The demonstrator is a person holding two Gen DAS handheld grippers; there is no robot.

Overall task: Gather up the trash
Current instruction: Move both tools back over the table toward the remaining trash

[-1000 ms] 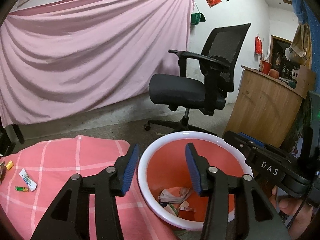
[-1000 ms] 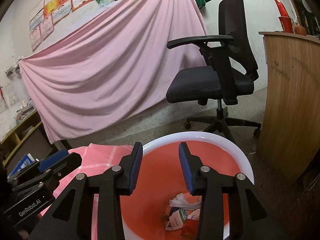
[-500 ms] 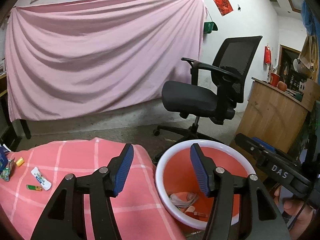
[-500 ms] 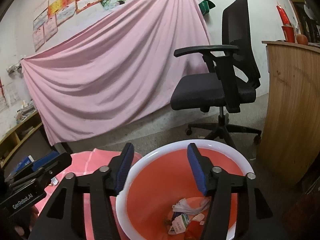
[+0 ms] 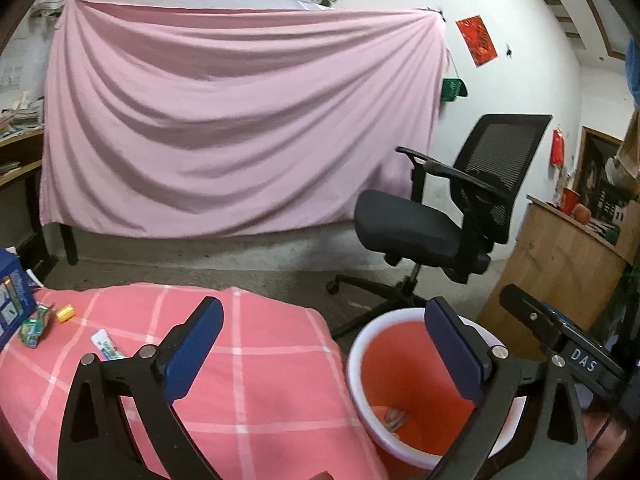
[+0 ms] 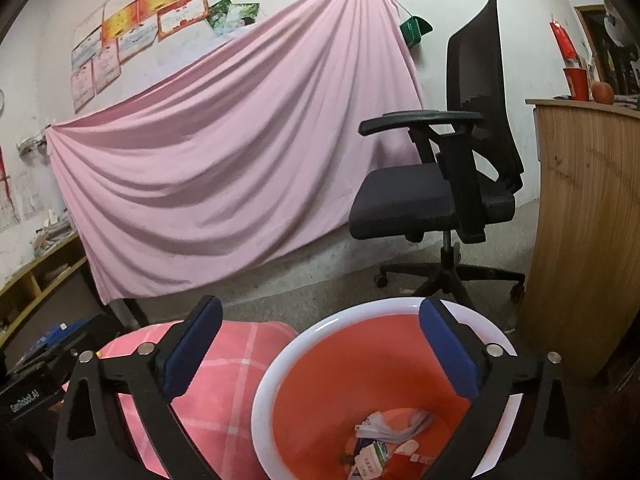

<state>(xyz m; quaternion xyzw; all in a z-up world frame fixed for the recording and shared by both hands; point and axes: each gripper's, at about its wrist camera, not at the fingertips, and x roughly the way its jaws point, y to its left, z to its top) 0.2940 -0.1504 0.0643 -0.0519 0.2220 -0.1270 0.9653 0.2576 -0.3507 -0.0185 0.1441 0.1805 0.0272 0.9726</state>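
L tool (image 5: 322, 344) released, empty, over pink-check worktop (image 5: 260, 360), R tool (image 6: 318, 346) released, empty, above red bin (image 6: 320, 380) w/ wrappers (image 6: 380, 448), scraps (image 5: 106, 345) on cloth.

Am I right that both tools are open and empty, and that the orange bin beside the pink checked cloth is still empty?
Not quite. Both tools, left and right, are open and empty, but the orange bin beside the pink checked cloth already holds wrappers, as the right wrist view shows.

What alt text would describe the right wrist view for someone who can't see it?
The right hand-held gripper, open and empty, hangs over an orange bin with wrappers at its bottom. A pink checked cloth lies left; an office chair stands behind.
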